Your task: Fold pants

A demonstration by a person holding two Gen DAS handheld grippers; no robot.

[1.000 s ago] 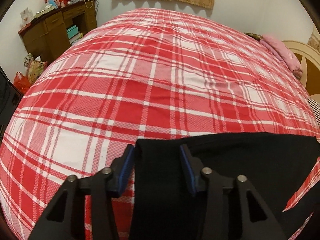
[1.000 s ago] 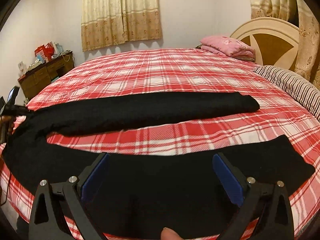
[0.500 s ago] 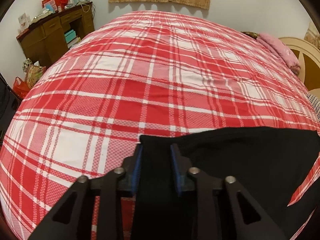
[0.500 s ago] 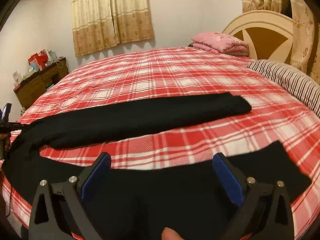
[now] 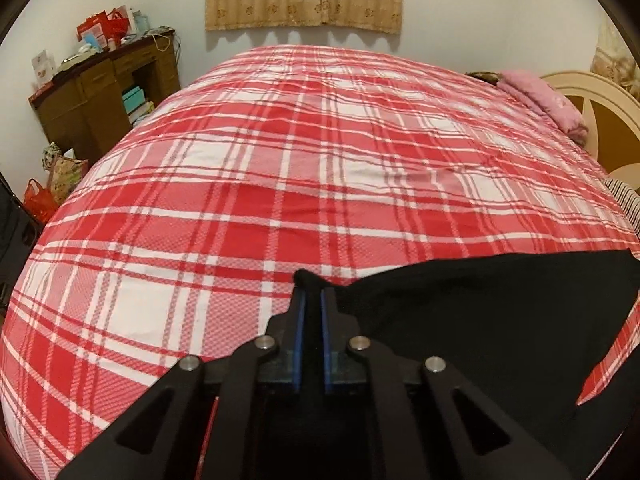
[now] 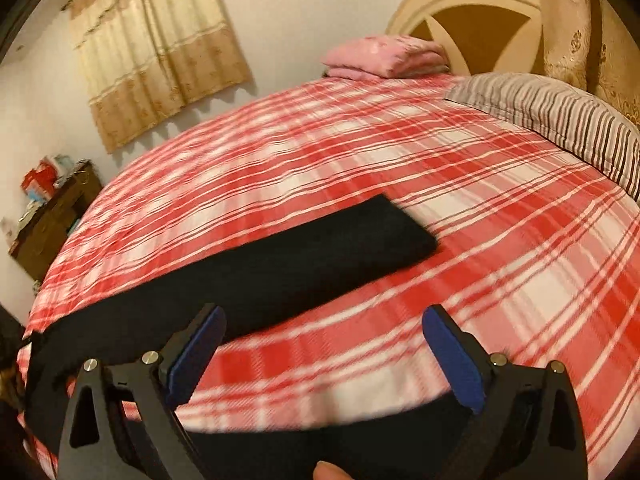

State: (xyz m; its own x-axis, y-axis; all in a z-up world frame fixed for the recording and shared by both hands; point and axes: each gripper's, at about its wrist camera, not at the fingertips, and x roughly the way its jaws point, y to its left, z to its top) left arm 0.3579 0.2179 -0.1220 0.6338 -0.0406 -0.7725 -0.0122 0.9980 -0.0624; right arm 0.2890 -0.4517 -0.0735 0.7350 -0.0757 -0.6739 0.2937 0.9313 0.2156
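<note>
Black pants (image 5: 480,312) lie on the red plaid bed (image 5: 280,160). In the left wrist view my left gripper (image 5: 313,292) is closing its jaws on the pants' upper left corner. The black fabric is pinched between the blue pads (image 5: 299,320). In the right wrist view one pant leg (image 6: 280,264) runs across the bed, ending at a cuff on the right. The other leg (image 6: 320,444) lies along the bottom edge. My right gripper (image 6: 325,320) hangs open above the plaid strip between the two legs, holding nothing. The right wrist view is motion-blurred.
A wooden desk (image 5: 104,96) with boxes stands left of the bed, with bags (image 5: 52,184) on the floor. A folded pink blanket (image 6: 384,56), a striped pillow (image 6: 560,120) and a cream headboard (image 6: 472,12) are at the bed's head. A fingertip (image 6: 328,470) shows at the bottom edge.
The left jaws have closed from wide open onto the pants' corner. My right gripper has swept right along the bed and rolled, still open.
</note>
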